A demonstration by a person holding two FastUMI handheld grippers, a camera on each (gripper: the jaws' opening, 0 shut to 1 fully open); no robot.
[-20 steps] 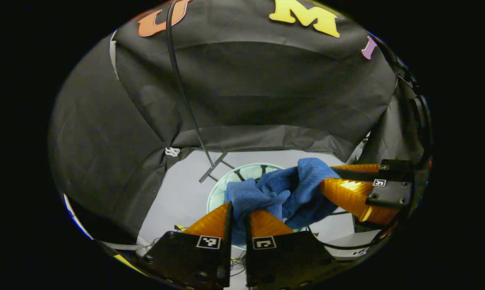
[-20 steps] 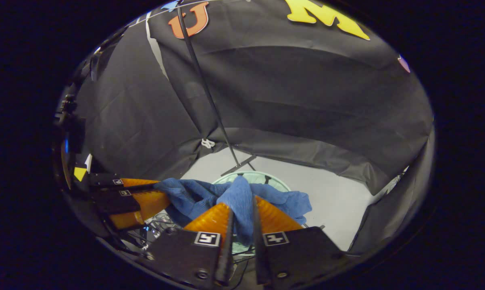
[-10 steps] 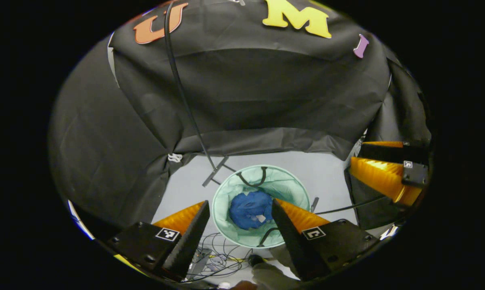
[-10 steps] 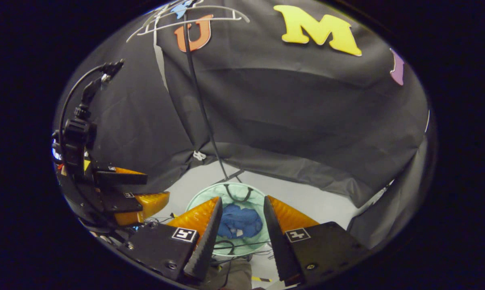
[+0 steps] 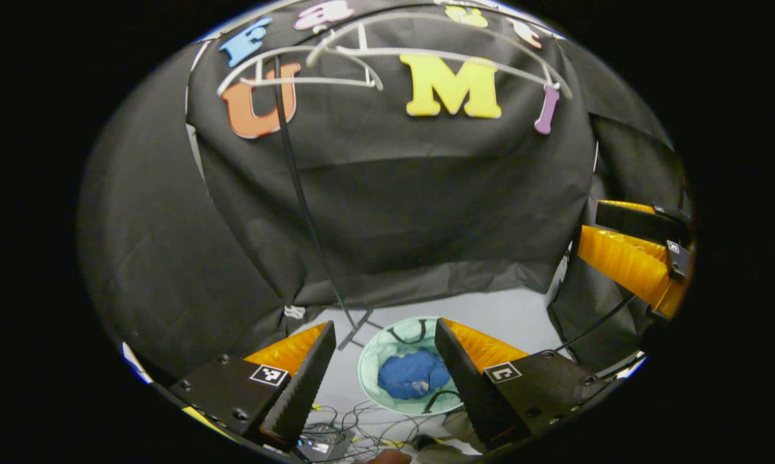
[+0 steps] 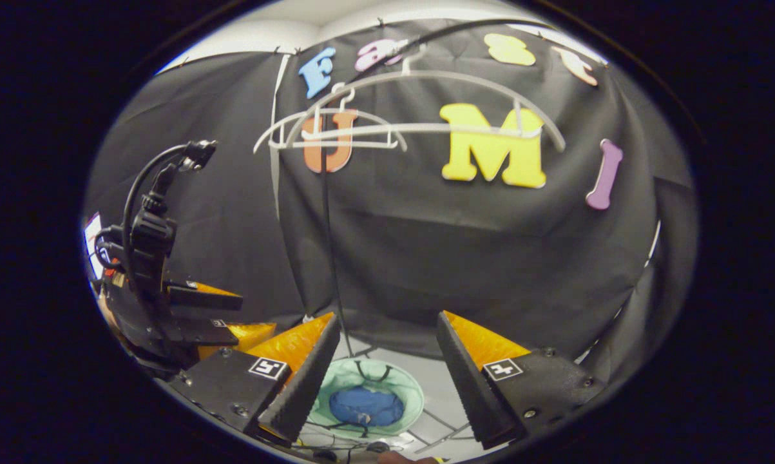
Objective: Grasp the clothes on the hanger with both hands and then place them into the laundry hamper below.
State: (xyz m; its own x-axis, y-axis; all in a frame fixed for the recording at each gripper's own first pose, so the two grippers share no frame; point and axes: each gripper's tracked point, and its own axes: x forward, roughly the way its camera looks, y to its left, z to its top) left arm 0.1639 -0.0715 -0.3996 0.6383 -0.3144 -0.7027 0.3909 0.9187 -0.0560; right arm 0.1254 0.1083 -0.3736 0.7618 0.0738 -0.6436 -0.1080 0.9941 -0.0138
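Clothes (image 5: 414, 374) bunched blue inside hamper (image 5: 371, 380) on floor. Left gripper (image 5: 384, 335) wide, empty. Right gripper (image 6: 387, 325) wide, empty. Hangers (image 6: 426, 125) bare above.

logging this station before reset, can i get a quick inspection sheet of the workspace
surface: pale grey floor, bare around the hamper
job's things: blue clothes bunched inside mint laundry hamper; two white hangers bare on the rail
clutter: nothing seen beyond the cables
grippers: left gripper and right gripper above the hamper, jaws wide apart, holding nothing
cables: loose tangle on the floor beside the hamper
surroundings: black cloth wall, thin black stand pole
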